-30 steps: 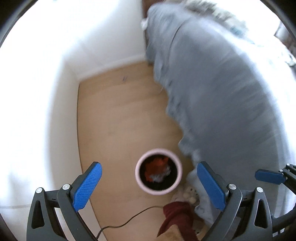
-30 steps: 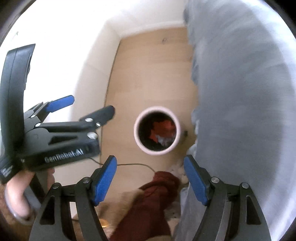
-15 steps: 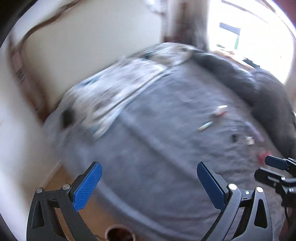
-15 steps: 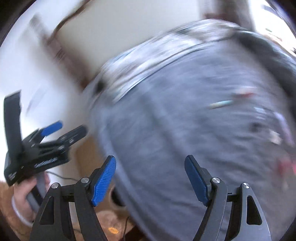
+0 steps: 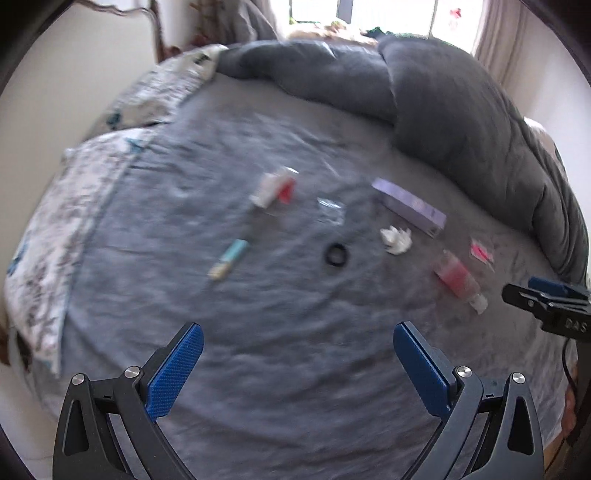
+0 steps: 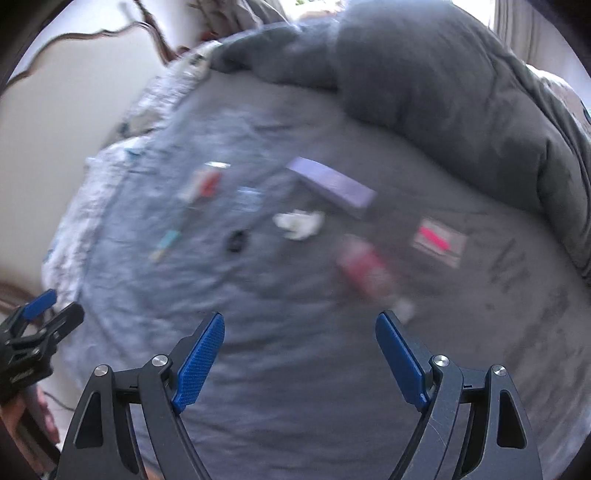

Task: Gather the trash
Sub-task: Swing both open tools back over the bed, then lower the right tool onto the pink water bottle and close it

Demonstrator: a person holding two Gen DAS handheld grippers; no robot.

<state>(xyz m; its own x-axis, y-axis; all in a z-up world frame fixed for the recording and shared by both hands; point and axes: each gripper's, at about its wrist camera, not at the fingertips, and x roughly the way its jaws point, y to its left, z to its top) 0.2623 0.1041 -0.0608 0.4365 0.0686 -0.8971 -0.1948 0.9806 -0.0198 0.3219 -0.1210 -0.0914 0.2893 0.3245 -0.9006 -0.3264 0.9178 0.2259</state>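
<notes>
Several pieces of trash lie on the grey bed sheet (image 5: 295, 332): a white and red wrapper (image 5: 273, 186), a teal tube (image 5: 229, 258), a black ring (image 5: 335, 254), a crumpled white tissue (image 5: 396, 238), a purple box (image 5: 408, 206), a pink bottle (image 5: 458, 280) and a pink packet (image 5: 482, 251). In the right wrist view the tissue (image 6: 299, 223), bottle (image 6: 365, 269), box (image 6: 332, 184) and packet (image 6: 439, 240) show too. My left gripper (image 5: 297, 369) and right gripper (image 6: 299, 362) are both open and empty, held above the near part of the bed.
A rumpled dark grey duvet (image 5: 443, 103) lies along the far and right side of the bed. Patterned pillows (image 5: 74, 192) lie at the left. A window (image 5: 369, 14) is behind the bed. The view is blurred by motion.
Both grippers have swung up from the pink trash bin on the floor to face the bed top with the trash. Both stayed open and empty.
</notes>
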